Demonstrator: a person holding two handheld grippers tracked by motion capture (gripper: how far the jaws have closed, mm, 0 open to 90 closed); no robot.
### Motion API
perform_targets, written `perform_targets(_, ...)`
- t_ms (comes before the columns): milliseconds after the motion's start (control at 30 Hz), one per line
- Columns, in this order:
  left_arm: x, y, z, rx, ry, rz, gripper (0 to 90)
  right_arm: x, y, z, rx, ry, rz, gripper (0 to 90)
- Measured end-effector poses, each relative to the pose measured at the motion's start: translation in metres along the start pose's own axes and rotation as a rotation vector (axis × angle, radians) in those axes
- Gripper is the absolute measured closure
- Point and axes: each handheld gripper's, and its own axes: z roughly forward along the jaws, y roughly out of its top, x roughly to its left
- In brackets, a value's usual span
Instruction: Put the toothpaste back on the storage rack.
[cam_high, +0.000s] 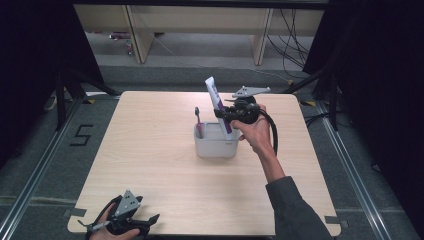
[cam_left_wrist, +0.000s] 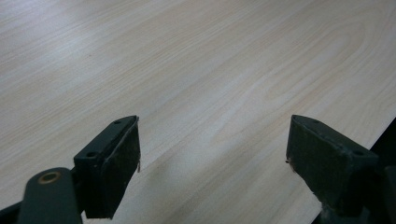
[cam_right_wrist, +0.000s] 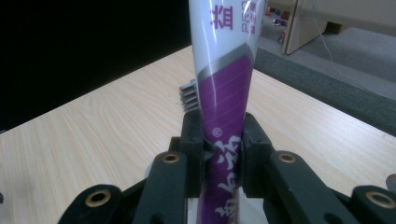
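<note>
One table: light wooden tabletop (cam_high: 165, 165), grey rectangular plastic holder (cam_high: 216, 146) at its middle.
Right gripper (cam_high: 224, 114): jaws clamped on the tall purple-and-white toothpaste tube (cam_right_wrist: 223, 116), tilted, lower end in the holder.
Left gripper (cam_left_wrist: 212, 154): jaws apart, over bare wood at the near-left edge.
Toothbrush (cam_high: 198, 120): purple-handled, upright in the holder, beside the tube.

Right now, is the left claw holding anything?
No, the left claw is open, its jaws spread wide above the bare wooden table with nothing between them.
</note>
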Motion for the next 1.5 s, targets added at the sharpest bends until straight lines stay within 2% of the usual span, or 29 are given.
perform_targets(33, 0.0, 0.0, 0.0, -0.004, 0.006, -0.005, 17.3, 0.001, 0.001, 0.0, 0.011, -0.008, 0.024, 75.5)
perform_targets(67, 0.0, 0.0, 0.0, 0.0, -0.001, -0.001, 17.3, 0.0, 0.001, 0.001, 0.001, -0.019, 0.004, 75.5)
perform_targets(200, 0.0, 0.0, 0.0, -0.004, -0.003, 0.0, 17.3, -0.003, 0.004, 0.006, -0.007, -0.012, 0.012, 75.5)
perform_targets(300, 0.0, 0.0, 0.0, -0.002, -0.002, 0.003, 17.3, -0.004, 0.005, 0.009, -0.015, -0.027, 0.025, 75.5)
perform_targets(433, -0.001, 0.0, 0.001, -0.006, 0.001, -0.003, 17.3, -0.008, 0.005, 0.012, -0.018, -0.043, 0.01, 75.5)
perform_targets(633, -0.001, 0.0, 0.0, -0.006, 0.0, -0.003, 17.3, -0.01, 0.002, 0.018, -0.012, -0.051, 0.023, 75.5)
perform_targets(667, -0.001, 0.0, 0.0, -0.006, 0.0, -0.003, 17.3, -0.011, 0.002, 0.019, -0.016, -0.057, 0.01, 75.5)
perform_targets(700, -0.001, 0.0, 0.0, -0.006, 0.0, -0.004, 17.3, -0.009, 0.002, 0.02, -0.016, -0.05, 0.029, 75.5)
perform_targets(833, -0.001, 0.0, 0.0, -0.009, -0.008, 0.0, 17.3, -0.01, 0.0, 0.023, -0.013, -0.056, 0.018, 75.4)
perform_targets(867, -0.001, 0.0, 0.0, -0.009, -0.008, 0.0, 17.3, -0.008, 0.0, 0.024, -0.008, -0.057, 0.041, 75.4)
perform_targets(900, 0.0, 0.0, 0.0, -0.011, -0.008, -0.001, 17.3, -0.009, -0.001, 0.026, -0.008, -0.054, 0.026, 75.4)
perform_targets(933, 0.0, 0.0, 0.0, -0.012, -0.007, -0.002, 17.3, -0.008, -0.002, 0.027, -0.012, -0.049, 0.042, 75.4)
perform_targets(967, -0.001, 0.0, 0.0, -0.013, -0.007, -0.012, 17.3, -0.009, -0.002, 0.028, -0.012, -0.057, 0.02, 75.4)
perform_targets(1000, -0.001, 0.0, 0.0, -0.013, -0.007, -0.012, 17.3, -0.009, -0.003, 0.029, -0.013, -0.058, 0.02, 75.4)
perform_targets(1067, -0.001, -0.001, 0.001, -0.022, -0.008, -0.013, 17.3, -0.009, -0.005, 0.029, -0.017, -0.064, 0.024, 75.4)
perform_targets(1133, -0.002, 0.0, 0.0, -0.015, -0.009, -0.013, 17.3, -0.009, -0.009, 0.034, -0.015, -0.054, 0.049, 75.4)
perform_targets(1167, -0.002, 0.0, 0.0, -0.014, -0.008, -0.012, 17.3, -0.01, -0.011, 0.034, -0.009, -0.063, 0.034, 75.4)
perform_targets(1200, -0.001, 0.0, 0.0, -0.014, -0.008, -0.012, 17.3, -0.01, -0.012, 0.035, -0.005, -0.058, 0.043, 75.4)
perform_targets(1233, -0.001, 0.0, 0.001, -0.018, -0.009, -0.013, 17.3, -0.011, -0.013, 0.035, -0.004, -0.066, 0.024, 75.4)
perform_targets(1267, -0.002, -0.001, 0.001, -0.022, -0.008, -0.014, 17.3, -0.009, -0.014, 0.037, -0.008, -0.057, 0.051, 75.4)
perform_targets(1333, -0.002, 0.0, 0.001, -0.016, -0.008, -0.013, 17.3, -0.011, -0.016, 0.038, -0.001, -0.061, 0.025, 75.3)
perform_targets(1367, -0.002, 0.0, 0.001, -0.017, -0.004, -0.014, 17.3, -0.01, -0.017, 0.039, -0.003, -0.049, 0.044, 75.3)
perform_targets(1433, -0.002, 0.0, 0.001, -0.016, -0.004, -0.012, 17.3, -0.01, -0.02, 0.041, -0.004, -0.059, 0.039, 75.3)
perform_targets(1467, -0.002, 0.0, 0.001, -0.016, -0.004, -0.013, 17.3, -0.009, -0.021, 0.041, 0.005, -0.059, 0.053, 75.2)
perform_targets(1500, -0.002, -0.001, 0.001, -0.018, -0.007, -0.014, 17.3, -0.01, -0.023, 0.043, 0.0, -0.047, 0.044, 75.2)
